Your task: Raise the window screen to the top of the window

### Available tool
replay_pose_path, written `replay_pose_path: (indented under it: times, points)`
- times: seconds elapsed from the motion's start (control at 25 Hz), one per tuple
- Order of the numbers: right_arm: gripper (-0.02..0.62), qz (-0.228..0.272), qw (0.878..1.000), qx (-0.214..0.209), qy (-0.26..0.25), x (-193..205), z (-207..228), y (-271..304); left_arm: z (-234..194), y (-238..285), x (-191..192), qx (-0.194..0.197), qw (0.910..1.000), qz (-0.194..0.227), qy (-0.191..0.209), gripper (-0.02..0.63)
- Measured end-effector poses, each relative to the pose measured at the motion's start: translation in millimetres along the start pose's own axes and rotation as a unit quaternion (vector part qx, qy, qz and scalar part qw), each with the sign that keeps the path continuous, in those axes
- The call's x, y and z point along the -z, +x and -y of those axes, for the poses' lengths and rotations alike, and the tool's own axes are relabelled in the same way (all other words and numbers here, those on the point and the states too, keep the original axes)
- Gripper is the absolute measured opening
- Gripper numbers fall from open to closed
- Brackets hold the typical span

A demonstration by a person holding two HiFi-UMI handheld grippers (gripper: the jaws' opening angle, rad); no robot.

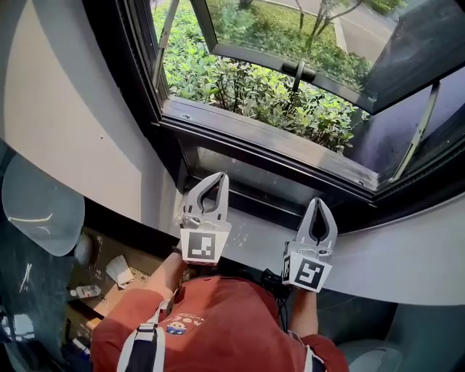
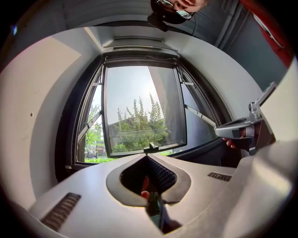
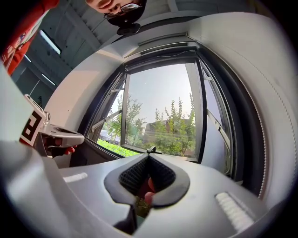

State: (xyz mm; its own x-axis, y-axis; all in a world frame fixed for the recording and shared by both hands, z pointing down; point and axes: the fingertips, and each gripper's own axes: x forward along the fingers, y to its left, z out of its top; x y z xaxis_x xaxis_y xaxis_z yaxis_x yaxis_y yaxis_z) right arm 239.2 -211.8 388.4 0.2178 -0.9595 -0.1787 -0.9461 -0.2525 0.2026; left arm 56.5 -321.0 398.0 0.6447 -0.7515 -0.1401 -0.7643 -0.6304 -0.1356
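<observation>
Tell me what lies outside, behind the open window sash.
Past the sash, the head view shows green shrubs, thin tree trunks and a paved strip. The ground just below the sill is covered by the window frame.

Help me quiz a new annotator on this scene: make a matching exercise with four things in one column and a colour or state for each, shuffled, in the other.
Things:
1. left hand-held gripper
2. window sash
3. shrubs
4. person's top

States or colours:
a. green, outside below the window
b. swung open outward
c. jaws shut
d. rust red

Pairs: 1-c, 2-b, 3-a, 4-d
</observation>
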Motion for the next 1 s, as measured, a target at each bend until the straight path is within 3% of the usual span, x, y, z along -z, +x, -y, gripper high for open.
replay_pose_path:
  times: [1.0]
  points:
    - [0.011,0.031,0.999,0.000,-0.010,-15.2,6.6,8.7,10.0,8.2,-19.2,0.014,0.9998,0.015,0.006,0.006]
